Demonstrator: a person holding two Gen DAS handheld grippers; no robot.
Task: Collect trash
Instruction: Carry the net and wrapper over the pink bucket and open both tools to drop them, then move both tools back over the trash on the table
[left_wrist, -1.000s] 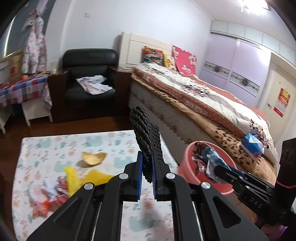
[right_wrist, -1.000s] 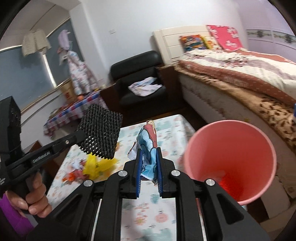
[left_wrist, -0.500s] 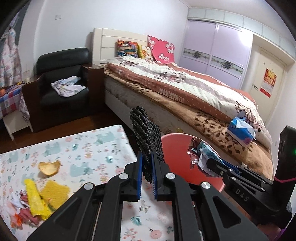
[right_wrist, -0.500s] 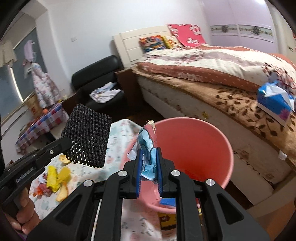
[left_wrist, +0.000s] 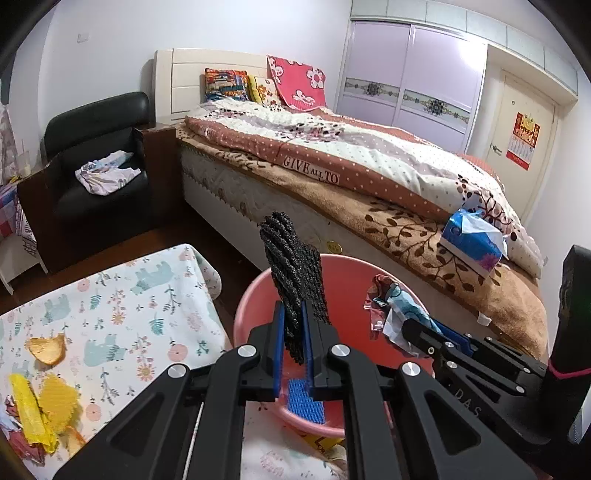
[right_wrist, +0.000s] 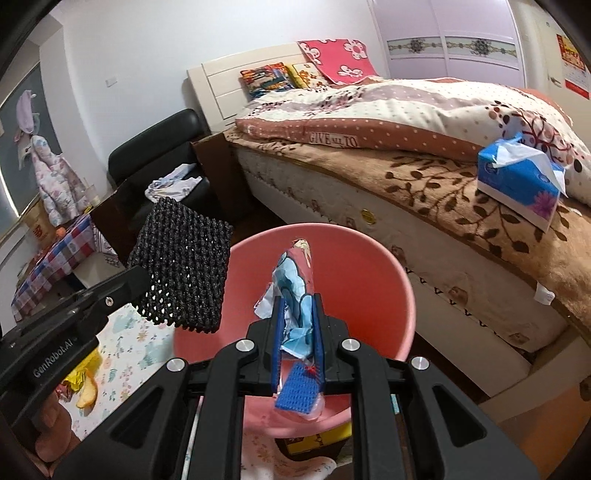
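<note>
The bin (left_wrist: 258, 295) stands between the worktop (left_wrist: 110, 295) on its left and the bed (left_wrist: 332, 166) behind it. Scraps (left_wrist: 44, 406) lie on the worktop's left part. A tissue box (left_wrist: 472, 243) rests on the bed. An armchair (left_wrist: 92, 155) stands left of the bed.

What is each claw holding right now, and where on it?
Left claw: black mesh pad, pinched at its lower edge. Right claw: crumpled wrapper, pinched at its lower half.
</note>
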